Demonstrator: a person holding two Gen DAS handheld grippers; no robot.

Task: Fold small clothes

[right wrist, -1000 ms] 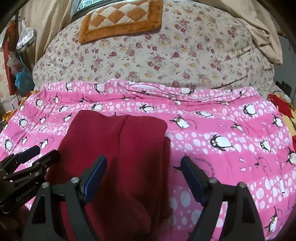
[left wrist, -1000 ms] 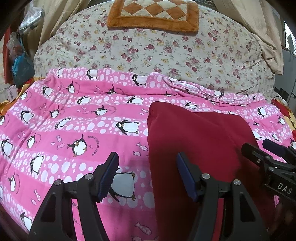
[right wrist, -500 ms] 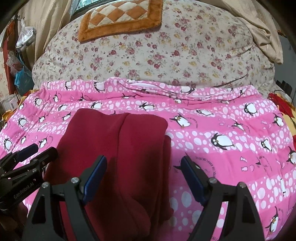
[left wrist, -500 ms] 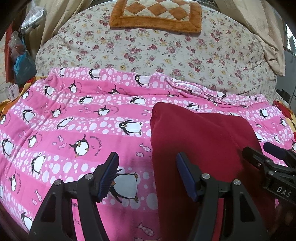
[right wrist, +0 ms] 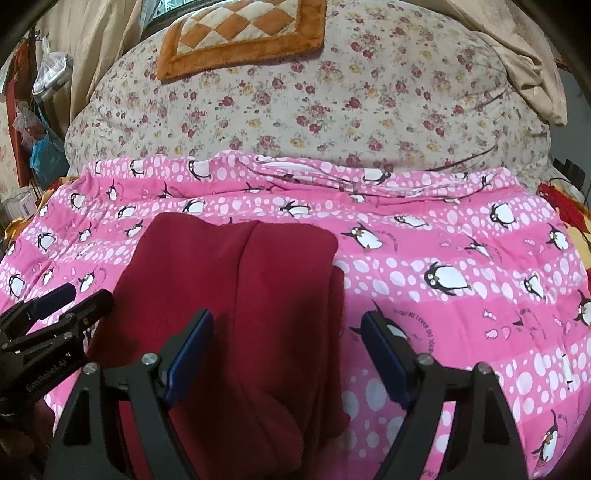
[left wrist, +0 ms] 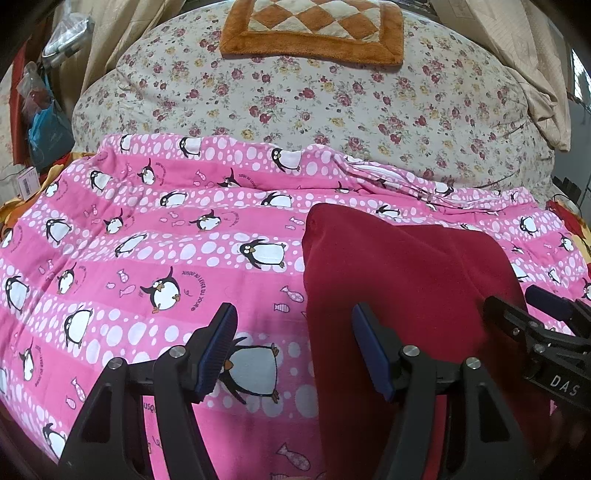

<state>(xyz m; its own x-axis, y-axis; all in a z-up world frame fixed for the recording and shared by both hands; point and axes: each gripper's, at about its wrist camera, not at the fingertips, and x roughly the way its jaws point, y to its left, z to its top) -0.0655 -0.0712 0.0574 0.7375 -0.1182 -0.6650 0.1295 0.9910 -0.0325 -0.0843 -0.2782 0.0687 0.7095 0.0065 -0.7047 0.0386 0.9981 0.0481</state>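
Note:
A dark red garment [left wrist: 406, 280] [right wrist: 240, 288] lies folded lengthwise on a pink penguin-print blanket [left wrist: 147, 258] [right wrist: 461, 295]. My left gripper [left wrist: 295, 347] hovers open over the garment's left edge, nothing between its blue pads. My right gripper [right wrist: 288, 350] hovers open over the garment's right edge, also empty. Each gripper shows in the other's view: the right gripper [left wrist: 532, 317] at the right side, the left gripper [right wrist: 62, 306] at the left side.
A floral quilt [left wrist: 332, 96] is mounded behind the blanket, with an orange checked mat [left wrist: 314, 29] on top. Beige cloth [left wrist: 532, 74] hangs at the far right. Bags [left wrist: 48, 129] crowd the left edge.

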